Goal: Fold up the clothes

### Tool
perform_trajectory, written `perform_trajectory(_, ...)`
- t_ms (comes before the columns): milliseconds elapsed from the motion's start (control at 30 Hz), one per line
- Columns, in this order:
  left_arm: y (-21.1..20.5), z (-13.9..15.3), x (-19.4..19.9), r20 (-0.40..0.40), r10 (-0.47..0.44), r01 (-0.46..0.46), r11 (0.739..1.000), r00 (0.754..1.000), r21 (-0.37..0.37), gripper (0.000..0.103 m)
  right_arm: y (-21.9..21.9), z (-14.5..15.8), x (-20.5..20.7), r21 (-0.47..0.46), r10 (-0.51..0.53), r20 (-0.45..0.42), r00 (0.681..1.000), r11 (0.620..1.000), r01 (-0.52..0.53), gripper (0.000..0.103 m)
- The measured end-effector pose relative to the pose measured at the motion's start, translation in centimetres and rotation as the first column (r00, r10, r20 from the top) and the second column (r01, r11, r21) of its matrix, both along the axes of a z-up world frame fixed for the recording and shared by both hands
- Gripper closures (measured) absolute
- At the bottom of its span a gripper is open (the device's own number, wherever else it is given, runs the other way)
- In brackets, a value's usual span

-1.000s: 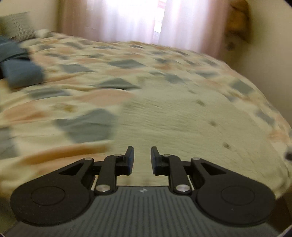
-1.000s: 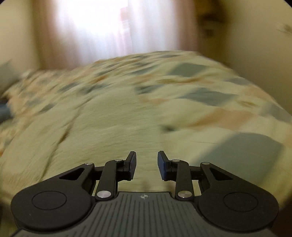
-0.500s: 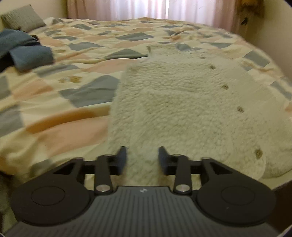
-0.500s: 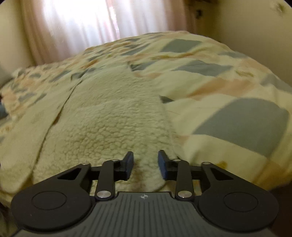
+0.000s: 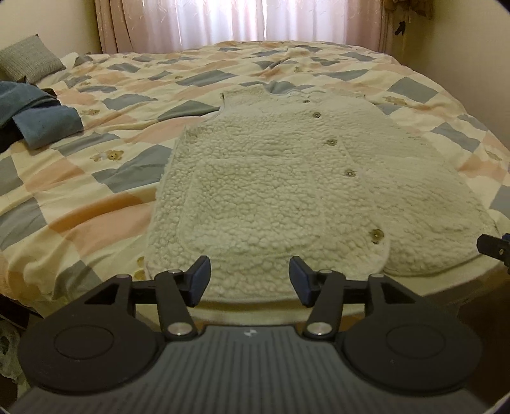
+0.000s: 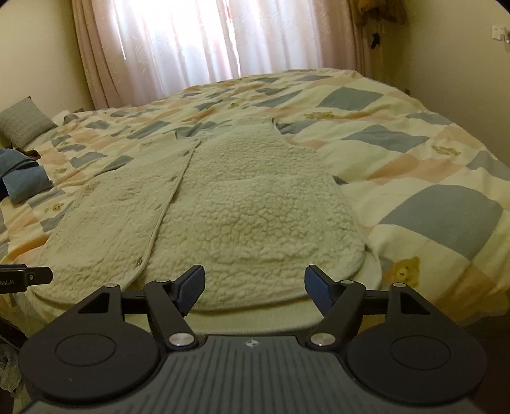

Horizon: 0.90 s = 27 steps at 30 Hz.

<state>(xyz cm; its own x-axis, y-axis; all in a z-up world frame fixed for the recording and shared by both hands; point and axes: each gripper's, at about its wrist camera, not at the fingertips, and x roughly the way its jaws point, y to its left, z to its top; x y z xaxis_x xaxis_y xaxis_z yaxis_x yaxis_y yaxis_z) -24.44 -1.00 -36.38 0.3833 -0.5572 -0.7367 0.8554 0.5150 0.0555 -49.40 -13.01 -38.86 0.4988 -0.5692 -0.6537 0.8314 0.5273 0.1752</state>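
Where the cream walls [image 6: 446, 47] meet at the far end, pink curtains [image 5: 242, 22] hang lit from behind, filling twelve o'clock in both views. Below them a bed [image 5: 95, 191] takes up nearly everything, its quilt [image 6: 414, 159] a patchwork of blue, peach and cream squares with small bears printed here and there. On the quilt's near half lies the vest [image 5: 271, 178], a cream fleece piece spread flat with its neck toward twelve o'clock and its hem at the near edge; five buttons [image 5: 331, 141] run down its front, and a patch pocket sits on each side. At nine to ten o'clock in the left view, well apart from the vest, is a heap of blue clothes [image 5: 41, 121], and beyond it a grey pillow [image 5: 28, 62]. At six o'clock the left gripper [image 5: 249, 281] hovers just short of the hem, jaws spread wide and holding nothing. The right gripper [image 6: 255, 286] hovers likewise, jaws wide, empty.
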Motion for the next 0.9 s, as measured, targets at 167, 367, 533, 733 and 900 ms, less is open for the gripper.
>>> perform_trajectory(167,1.5,1.0,-1.3,0.015,-0.003,0.003,1.000,1.000,-0.020,0.048,1.8,0.9,-1.1,-0.012,-0.026,0.006,1.000,1.000,0.026,0.027)
perform_trajectory(367,3.4,2.0,-3.0,0.030,-0.015,0.017,0.999,0.999,-0.049,0.043,3.6,2.0,-2.0,-0.035,-0.039,0.032,0.999,0.999,0.040,0.023)
perform_trajectory(533,4.4,2.6,-4.0,0.038,-0.019,0.021,0.998,0.999,-0.063,0.041,5.1,3.0,-2.1,-0.051,-0.033,0.050,0.998,0.998,0.036,0.014)
perform_trajectory(733,5.4,3.0,-4.7,0.048,-0.014,0.017,0.997,0.999,-0.071,0.034,6.4,3.6,-1.5,-0.054,-0.043,0.022,0.999,0.998,0.045,0.002)
perform_trajectory(900,6.0,3.1,-4.9,0.049,-0.007,0.011,0.997,0.999,-0.073,0.027,7.0,3.9,-0.6,-0.047,-0.063,-0.021,0.998,0.997,0.062,0.002)
